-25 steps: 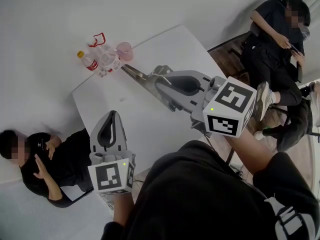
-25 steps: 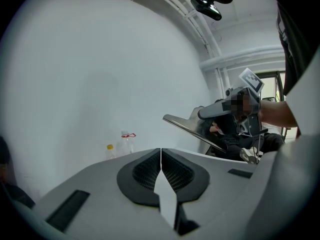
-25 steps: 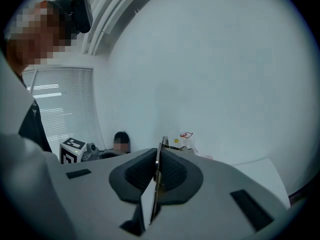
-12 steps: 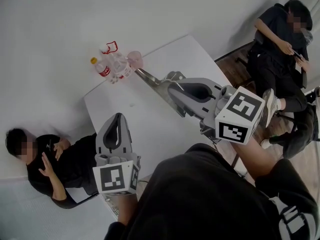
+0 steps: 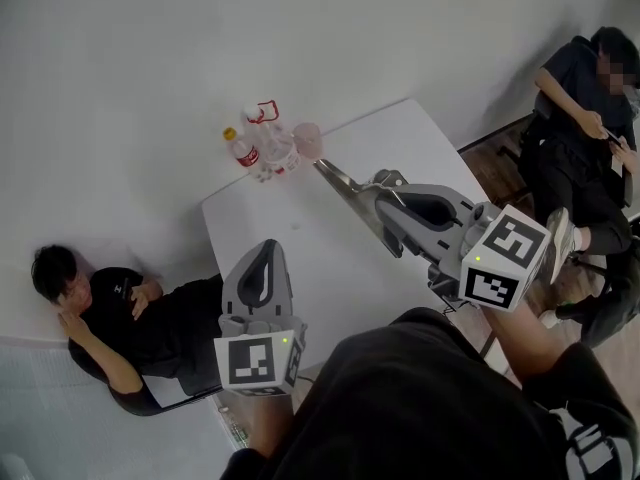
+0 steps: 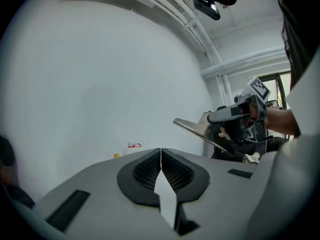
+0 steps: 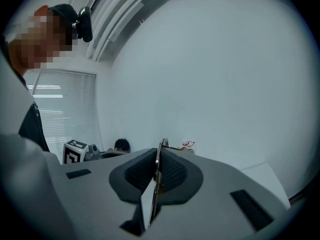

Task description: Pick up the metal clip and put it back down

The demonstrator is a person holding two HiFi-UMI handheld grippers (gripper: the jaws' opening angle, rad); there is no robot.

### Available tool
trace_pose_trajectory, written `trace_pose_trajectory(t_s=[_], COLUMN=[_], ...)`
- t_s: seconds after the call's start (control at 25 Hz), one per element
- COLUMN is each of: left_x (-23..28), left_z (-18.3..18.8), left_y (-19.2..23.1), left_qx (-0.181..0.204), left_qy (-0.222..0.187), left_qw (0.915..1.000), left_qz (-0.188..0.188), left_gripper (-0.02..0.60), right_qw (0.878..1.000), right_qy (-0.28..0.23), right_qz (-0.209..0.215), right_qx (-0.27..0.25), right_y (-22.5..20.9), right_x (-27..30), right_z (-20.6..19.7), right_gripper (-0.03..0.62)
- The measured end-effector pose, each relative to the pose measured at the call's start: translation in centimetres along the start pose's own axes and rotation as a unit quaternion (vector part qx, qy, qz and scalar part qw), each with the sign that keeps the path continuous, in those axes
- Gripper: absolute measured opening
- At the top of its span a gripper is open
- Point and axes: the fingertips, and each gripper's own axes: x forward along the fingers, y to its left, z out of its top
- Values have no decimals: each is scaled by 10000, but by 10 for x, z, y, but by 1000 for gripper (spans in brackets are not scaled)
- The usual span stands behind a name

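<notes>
1. The metal clip [image 5: 338, 181] is looking like a long, thin strip of shiny steel. It's probably going to handle as stiff, fairly light and pretty slick on those polished faces, and it isn't coming across as fragile.
2. Best bet for a hold is pinching it across the two flat faces. With that much length sticking out, gripping near one end is likely letting it swing or twist, so a firm squeeze is mattering here.
3. The right gripper [image 7: 157, 160] is doing exactly that. Its jaws are clamping down on the clip, which is showing edge-on between the ribbed pads with almost no gap left.
4. The clip is hanging in the air above the table [image 5: 320, 253], not touching it. Its free end is pointing toward the table's far corner, where the bottles [image 5: 262, 143] are standing.
5. The left gripper [image 6: 161, 156] is hovering over the table's near edge with its jaws pressed together and nothing between them. It's keeping well apart from the clip.
6. For setting it back down, the person is probably wanting to lower it flat onto the table, since a slippery strip landing on its tip could be skidding off.
</notes>
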Motion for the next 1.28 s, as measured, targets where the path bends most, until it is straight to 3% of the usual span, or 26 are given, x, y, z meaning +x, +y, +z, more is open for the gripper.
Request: trace_pose_trajectory(t_s=[0.68, 1.28], left_x=[-8, 2], left_z=[-3, -19], left_y=[7, 9], left_qx=[110, -46], left_qy=[59, 581], left_qw=[9998, 9974], left_qz=[172, 419], left_gripper=[23, 23], right_qw=[10000, 9977], right_qy=[-17, 495], right_qz=[62, 296], right_qx=[10, 370], right_y=[1, -17], right_x=[0, 12], right_z=[3, -23], right_gripper=[29, 29])
